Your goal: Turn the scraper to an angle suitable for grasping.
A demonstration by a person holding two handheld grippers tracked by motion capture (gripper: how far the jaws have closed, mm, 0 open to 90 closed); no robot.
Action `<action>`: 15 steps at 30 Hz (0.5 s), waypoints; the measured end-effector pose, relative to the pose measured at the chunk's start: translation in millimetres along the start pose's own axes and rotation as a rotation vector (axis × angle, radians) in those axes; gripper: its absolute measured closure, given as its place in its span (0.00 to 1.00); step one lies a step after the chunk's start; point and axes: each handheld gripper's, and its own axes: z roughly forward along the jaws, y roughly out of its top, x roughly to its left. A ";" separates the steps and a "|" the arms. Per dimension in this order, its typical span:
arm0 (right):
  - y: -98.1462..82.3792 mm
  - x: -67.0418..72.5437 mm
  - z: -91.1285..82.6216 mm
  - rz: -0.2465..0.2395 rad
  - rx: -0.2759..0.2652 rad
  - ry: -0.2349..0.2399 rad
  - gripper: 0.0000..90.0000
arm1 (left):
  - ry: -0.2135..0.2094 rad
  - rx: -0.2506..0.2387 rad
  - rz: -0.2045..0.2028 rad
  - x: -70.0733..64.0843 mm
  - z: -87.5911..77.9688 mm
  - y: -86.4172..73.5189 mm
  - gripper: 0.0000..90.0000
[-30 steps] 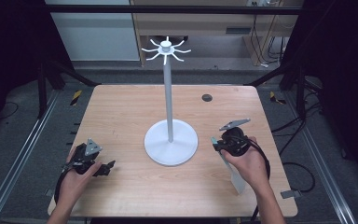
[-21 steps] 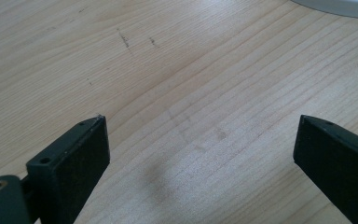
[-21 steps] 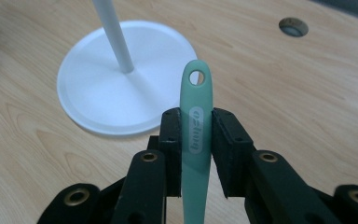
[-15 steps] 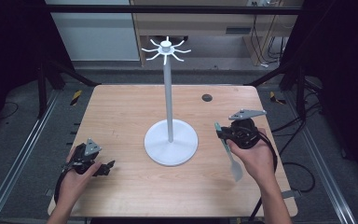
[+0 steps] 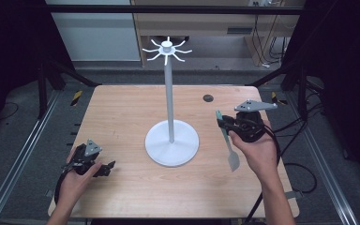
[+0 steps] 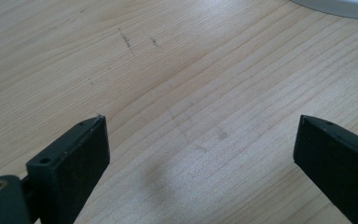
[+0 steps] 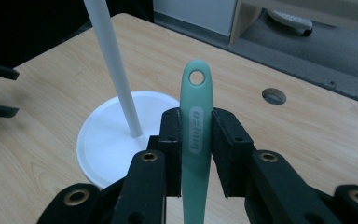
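A white stand [image 5: 170,103] with a round base [image 5: 172,145] and hooks [image 5: 167,48] at its top rises from the middle of the table. My right gripper [image 5: 225,123] is to the right of the pole, shut on the mint-green handle of a spatula [image 7: 195,121]. The handle's hole end [image 7: 196,78] points up past the jaws, and the grey blade [image 5: 233,160] hangs down below the hand. My left gripper [image 5: 104,168] rests low at the table's front left, open, with bare wood [image 6: 200,140] between its jaws.
The wooden table [image 5: 122,112] has a small round cable hole [image 5: 208,98] at the back right. Metal rails [image 5: 23,154] run along both sides. Cables [image 5: 304,168] trail off the right edge.
My right gripper has lifted the spatula off the table, up and a little farther back; the blade now hangs free. The left gripper has stayed put.
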 end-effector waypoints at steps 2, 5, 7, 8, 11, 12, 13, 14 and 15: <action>3.2 -0.9 -1.8 0.006 -0.015 0.000 0.83 | -0.001 0.001 0.001 -0.1 0.1 0.0 0.04; 7.4 -1.6 -4.6 0.009 -0.033 -0.008 0.83 | -0.001 0.001 0.001 -0.2 0.2 0.1 0.04; 11.2 -1.9 -7.4 0.005 -0.050 -0.011 0.83 | -0.002 0.004 0.002 -0.1 0.3 0.1 0.04; 12.1 -1.6 -8.4 0.011 -0.055 -0.010 0.83 | -0.001 0.003 0.001 -0.1 0.3 0.1 0.04; 14.5 -1.0 -10.7 0.009 -0.066 -0.012 0.83 | -0.001 0.003 0.001 -0.1 0.2 0.1 0.04; 15.2 -0.8 -11.3 0.006 -0.069 -0.012 0.83 | -0.002 0.004 0.003 -0.1 0.2 0.1 0.04; 15.9 -0.4 -11.7 0.008 -0.071 -0.011 0.83 | -0.002 0.004 0.002 -0.1 0.3 0.1 0.04; 16.5 -0.3 -12.1 0.006 -0.077 -0.009 0.83 | -0.002 0.004 0.002 -0.1 0.3 0.1 0.04; 17.1 0.1 -12.9 0.008 -0.080 -0.009 0.83 | -0.002 0.004 0.002 -0.1 0.3 0.1 0.04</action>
